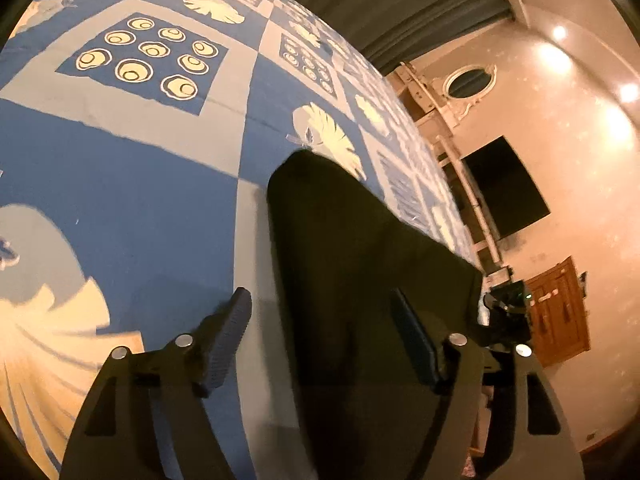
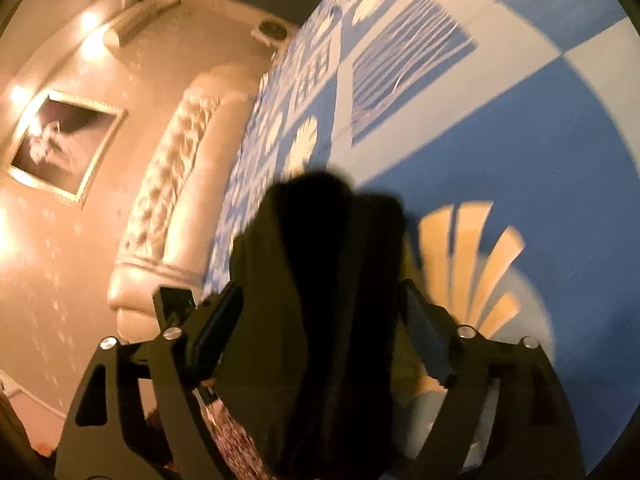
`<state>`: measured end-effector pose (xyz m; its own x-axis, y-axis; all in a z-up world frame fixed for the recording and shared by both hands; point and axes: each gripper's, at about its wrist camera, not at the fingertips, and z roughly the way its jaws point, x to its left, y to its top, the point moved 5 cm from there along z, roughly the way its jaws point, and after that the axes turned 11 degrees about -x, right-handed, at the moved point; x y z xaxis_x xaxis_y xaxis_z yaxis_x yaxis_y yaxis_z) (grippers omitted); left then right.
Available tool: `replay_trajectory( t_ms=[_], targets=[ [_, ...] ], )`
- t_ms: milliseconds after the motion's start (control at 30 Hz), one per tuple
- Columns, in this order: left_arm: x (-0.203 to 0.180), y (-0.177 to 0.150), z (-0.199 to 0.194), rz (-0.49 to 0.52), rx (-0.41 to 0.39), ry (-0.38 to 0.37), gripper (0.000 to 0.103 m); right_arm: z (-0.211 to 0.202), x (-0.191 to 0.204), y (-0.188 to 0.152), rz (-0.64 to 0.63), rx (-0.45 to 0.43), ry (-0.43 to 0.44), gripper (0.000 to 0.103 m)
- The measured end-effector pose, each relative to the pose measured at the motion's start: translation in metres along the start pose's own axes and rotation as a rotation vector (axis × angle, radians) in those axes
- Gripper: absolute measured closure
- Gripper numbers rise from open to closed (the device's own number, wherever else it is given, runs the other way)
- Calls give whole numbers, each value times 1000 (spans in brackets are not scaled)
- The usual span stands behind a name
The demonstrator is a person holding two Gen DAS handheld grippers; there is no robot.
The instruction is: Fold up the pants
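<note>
Left hand-held gripper (image 1: 320,336) spread wide, right (image 2: 320,332) likewise (both tilted)

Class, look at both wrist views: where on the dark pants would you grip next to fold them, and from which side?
Judging from these views, grip the pants at the near edge, coming in low from the bed's near side. The cloth already runs between the open fingers of the left gripper and right gripper, stretching away over the blue bedspread.

bedroom | patterned bedspread (image 1: 120,160) | tufted headboard (image 2: 168,184) | framed picture (image 2: 64,144)

Dark pants (image 2: 320,280) between spread tool (image 2: 320,328) fingers — patterned bedspread (image 2: 520,128) behind
</note>
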<state>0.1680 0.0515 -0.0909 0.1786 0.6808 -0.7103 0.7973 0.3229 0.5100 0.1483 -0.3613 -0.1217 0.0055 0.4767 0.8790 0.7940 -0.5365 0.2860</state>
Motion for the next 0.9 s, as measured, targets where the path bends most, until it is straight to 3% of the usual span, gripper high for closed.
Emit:
replay_trajectory(
  t_ms=[133, 500, 533, 567, 700, 767, 900],
  targets=[
    [5, 14, 16, -22, 21, 4, 30, 4, -7, 15, 48, -25, 26, 18],
    [3, 41, 57, -8, 41, 14, 30, 37, -3, 35, 38, 15, 41, 16],
    [4, 41, 58, -13, 39, 12, 30, 38, -2, 34, 34, 15, 36, 21],
    [4, 43, 60, -24, 37, 12, 30, 39, -3, 34, 31, 18, 29, 36],
    [5, 44, 63, -15, 43, 30, 33, 43, -11, 31, 37, 40, 7, 62],
    [3, 43, 66, 37, 54, 71, 48, 42, -15, 30, 40, 36, 6, 66],
    [-1, 40, 68, 126, 48, 123, 55, 42, -16, 30, 39, 27, 13, 68]
  ],
)
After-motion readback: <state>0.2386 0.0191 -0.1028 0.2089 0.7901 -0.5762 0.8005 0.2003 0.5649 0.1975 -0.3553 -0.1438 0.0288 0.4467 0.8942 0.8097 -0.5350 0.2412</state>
